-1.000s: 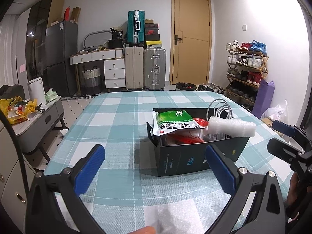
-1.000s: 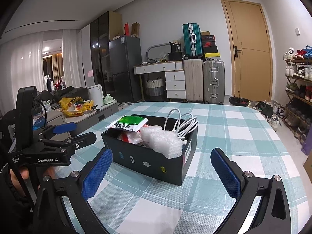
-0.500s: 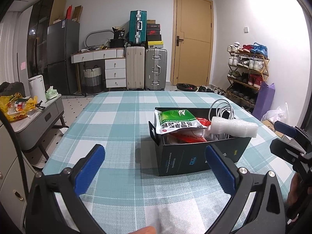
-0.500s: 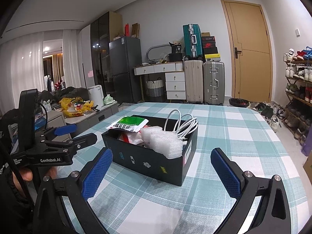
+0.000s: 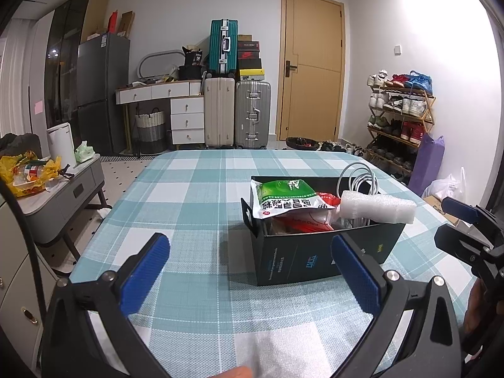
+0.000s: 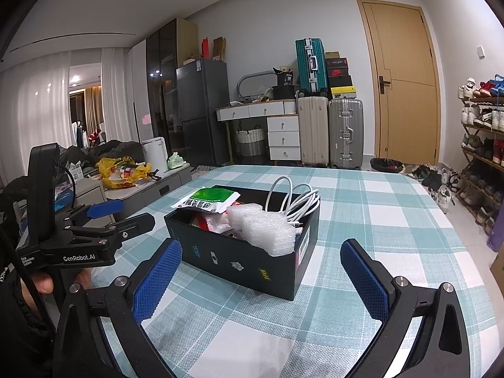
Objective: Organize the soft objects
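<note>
A black open box (image 5: 318, 256) (image 6: 239, 261) stands on the checked table. In it lie a green-and-white snack packet (image 5: 283, 197) (image 6: 209, 200), a red packet (image 5: 302, 223), a roll of white bubble wrap (image 5: 376, 209) (image 6: 263, 228) and a coiled white cable (image 5: 359, 178) (image 6: 291, 200). My left gripper (image 5: 252, 271) is open and empty, a little short of the box. My right gripper (image 6: 261, 278) is open and empty, just in front of the box's near side. Each gripper shows in the other's view, the right one (image 5: 456, 223) at the right edge and the left one (image 6: 119, 214) at the left edge.
The table with its teal checked cloth (image 5: 201, 195) runs far ahead. A grey side cabinet (image 5: 63, 189) with a yellow bag stands to the left. Suitcases (image 5: 236, 113), drawers, a door and a shoe rack (image 5: 400, 116) line the far walls.
Both views have shifted only slightly. The left gripper has lifted a touch. The box and its contents have not moved, and both grippers stay open.
</note>
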Tool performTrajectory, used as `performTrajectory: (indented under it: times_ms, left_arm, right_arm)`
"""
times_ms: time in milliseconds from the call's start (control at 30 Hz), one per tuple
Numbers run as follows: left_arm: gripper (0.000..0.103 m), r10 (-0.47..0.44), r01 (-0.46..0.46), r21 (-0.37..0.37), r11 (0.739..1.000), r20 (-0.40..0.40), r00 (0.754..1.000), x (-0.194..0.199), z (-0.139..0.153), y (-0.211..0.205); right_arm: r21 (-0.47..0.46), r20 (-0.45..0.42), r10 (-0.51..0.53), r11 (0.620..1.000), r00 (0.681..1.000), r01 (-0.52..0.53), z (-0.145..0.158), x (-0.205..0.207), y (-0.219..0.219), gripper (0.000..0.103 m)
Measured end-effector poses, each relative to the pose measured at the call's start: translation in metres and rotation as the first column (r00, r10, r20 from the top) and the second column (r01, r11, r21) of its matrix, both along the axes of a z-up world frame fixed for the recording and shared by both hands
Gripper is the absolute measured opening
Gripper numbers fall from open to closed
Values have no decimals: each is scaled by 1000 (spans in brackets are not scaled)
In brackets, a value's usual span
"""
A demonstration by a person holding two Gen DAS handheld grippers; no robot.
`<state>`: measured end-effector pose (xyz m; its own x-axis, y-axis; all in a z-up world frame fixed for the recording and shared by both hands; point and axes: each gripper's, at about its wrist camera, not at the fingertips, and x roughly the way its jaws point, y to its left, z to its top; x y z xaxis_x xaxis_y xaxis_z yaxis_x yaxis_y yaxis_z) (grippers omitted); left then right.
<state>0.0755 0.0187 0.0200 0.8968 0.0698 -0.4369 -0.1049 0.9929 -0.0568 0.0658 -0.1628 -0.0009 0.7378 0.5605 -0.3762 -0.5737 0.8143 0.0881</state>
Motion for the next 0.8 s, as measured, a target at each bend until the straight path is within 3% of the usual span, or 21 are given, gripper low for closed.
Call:
performTrajectory:
  times_ms: [800]
  left_arm:
    - [103, 3, -3, 7, 1000, 3, 1000, -1, 0, -1]
  right_arm:
    - [-2, 0, 0, 1000, 1000, 0, 0, 0, 1, 102]
